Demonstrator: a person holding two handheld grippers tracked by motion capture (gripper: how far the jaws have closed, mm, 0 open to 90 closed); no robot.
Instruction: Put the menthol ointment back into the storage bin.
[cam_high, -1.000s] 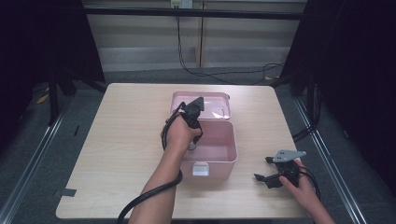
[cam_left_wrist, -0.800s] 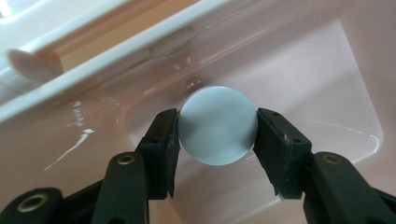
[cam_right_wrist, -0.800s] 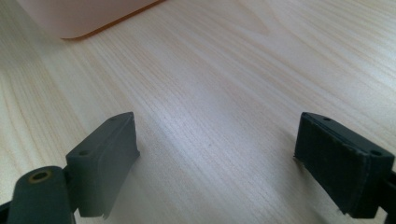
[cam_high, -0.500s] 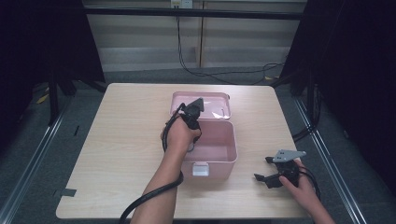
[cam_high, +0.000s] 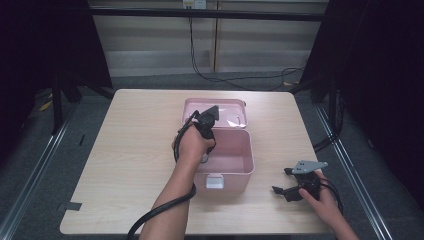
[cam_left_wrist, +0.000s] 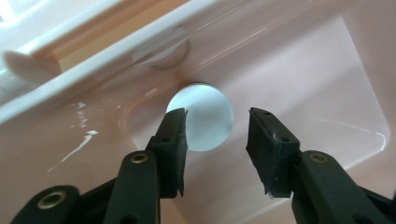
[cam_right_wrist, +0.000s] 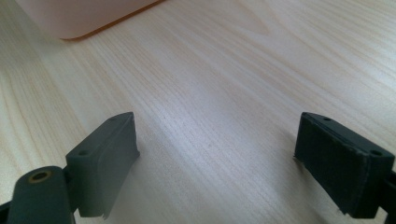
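left hand-held gripper (cam_left_wrist: 215, 154): jaws apart inside pink box (cam_high: 248, 161) | white ball (cam_left_wrist: 201, 116) on box floor, beyond jaws | risk: smooth ball rolls away when nudged | right hand-held gripper (cam_right_wrist: 217, 170): apart over tabletop (cam_high: 125, 145)

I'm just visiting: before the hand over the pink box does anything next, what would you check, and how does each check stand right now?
1. Pink box open, lid laid back: ok.
2. Left tool jaws apart: ok.
3. White ball ahead of the jaws, inside the box: ok.
4. Ball centred between the jaws: not ok; it sits toward the left jaw.
5. Jaws touching the ball: cannot tell.
6. Right tool open, over bare table beside the box: ok.
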